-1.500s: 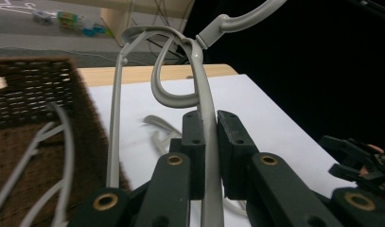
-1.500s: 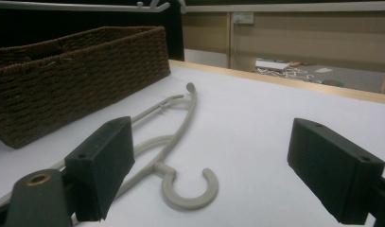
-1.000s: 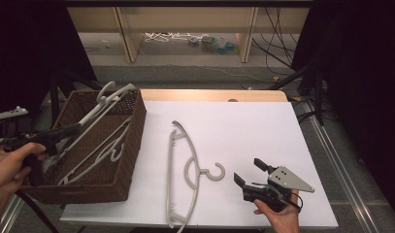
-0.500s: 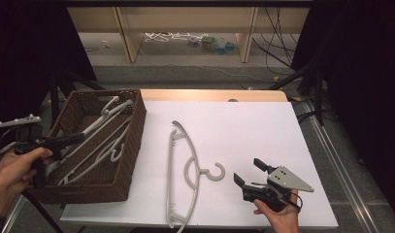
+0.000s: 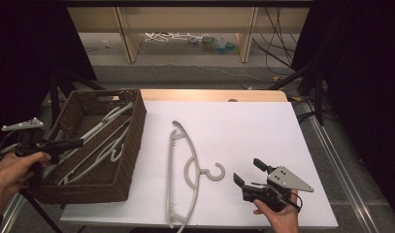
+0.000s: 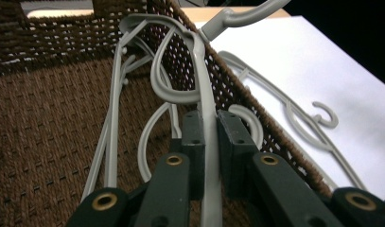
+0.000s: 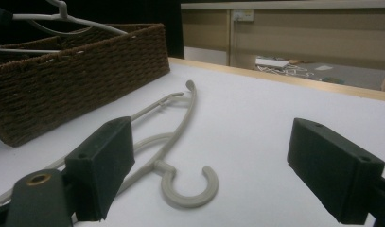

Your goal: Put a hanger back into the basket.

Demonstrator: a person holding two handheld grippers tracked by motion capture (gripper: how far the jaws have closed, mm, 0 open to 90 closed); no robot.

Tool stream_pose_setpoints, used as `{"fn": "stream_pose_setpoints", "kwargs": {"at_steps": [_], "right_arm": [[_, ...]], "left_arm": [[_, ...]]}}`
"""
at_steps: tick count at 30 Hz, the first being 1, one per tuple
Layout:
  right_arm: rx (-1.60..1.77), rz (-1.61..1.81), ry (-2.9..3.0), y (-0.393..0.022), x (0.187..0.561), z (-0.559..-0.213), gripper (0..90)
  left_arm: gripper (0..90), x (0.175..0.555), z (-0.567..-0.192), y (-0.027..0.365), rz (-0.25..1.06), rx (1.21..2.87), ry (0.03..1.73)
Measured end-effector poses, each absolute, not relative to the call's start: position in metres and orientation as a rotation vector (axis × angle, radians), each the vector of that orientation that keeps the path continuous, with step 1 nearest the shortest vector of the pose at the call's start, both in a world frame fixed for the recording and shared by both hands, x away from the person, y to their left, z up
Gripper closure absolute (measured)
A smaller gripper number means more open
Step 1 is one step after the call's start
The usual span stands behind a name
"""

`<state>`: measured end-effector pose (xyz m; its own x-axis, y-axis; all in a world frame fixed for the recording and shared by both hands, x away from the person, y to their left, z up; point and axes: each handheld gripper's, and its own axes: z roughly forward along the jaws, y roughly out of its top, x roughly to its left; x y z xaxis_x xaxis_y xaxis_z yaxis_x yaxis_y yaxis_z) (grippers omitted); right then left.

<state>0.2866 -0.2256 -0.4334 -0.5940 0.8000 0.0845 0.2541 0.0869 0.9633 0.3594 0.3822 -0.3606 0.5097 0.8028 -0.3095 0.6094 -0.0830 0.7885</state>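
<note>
Woven brown wicker makes up the basket (image 5: 118, 145) at about nine o'clock on the white table (image 5: 263, 131), its weave coarse and ribbed, its walls rectangular and deep. We hold our left gripper (image 6: 206, 137) over its near left corner, and its fingers are clamped tight on the thin flat bar of a grey plastic hanger (image 6: 199, 80); in the left gripper view that bar runs straight up between the two dark pads. This held hanger is smooth, matte and curved, its long axis slanting from roughly seven o'clock up to one o'clock across the basket, with its hook end poking past the far right rim. Other pale hangers (image 5: 95, 153) of the same moulded plastic lie beneath it in the basket, on much the same slant. On the bare table near the middle lies a second grey hanger (image 5: 185, 170), flat, its long arched bar running from twelve o'clock to six o'clock and its open round hook turned toward three o'clock. Just beside that hook, at about five o'clock on the table, we hold our right gripper (image 5: 255, 172), whose blocky black fingers stand wide apart with nothing between them, pointing toward ten o'clock. Tan wooden edging shows along the table's far side.
</note>
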Motion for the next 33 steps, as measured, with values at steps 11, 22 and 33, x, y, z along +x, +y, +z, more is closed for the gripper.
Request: {"fn": "stream_pose_setpoints", "kwargs": {"at_steps": [11, 22, 33], "right_arm": [[1.038, 1.528, 1.909, -0.225, 0.287, -0.434, 16.4], [1.043, 1.525, 1.909, -0.226, 0.287, -0.434, 16.4], [1.031, 1.538, 1.903, -0.225, 0.288, -0.435, 16.4]], "left_arm": [[80.8, 0.365, -0.358, 0.392, 0.303, 1.870, 1.177], [80.6, 0.372, -0.360, 0.398, 0.293, 1.943, 1.146], [80.1, 0.371, -0.383, 0.393, 0.268, 2.107, 1.151]]}}
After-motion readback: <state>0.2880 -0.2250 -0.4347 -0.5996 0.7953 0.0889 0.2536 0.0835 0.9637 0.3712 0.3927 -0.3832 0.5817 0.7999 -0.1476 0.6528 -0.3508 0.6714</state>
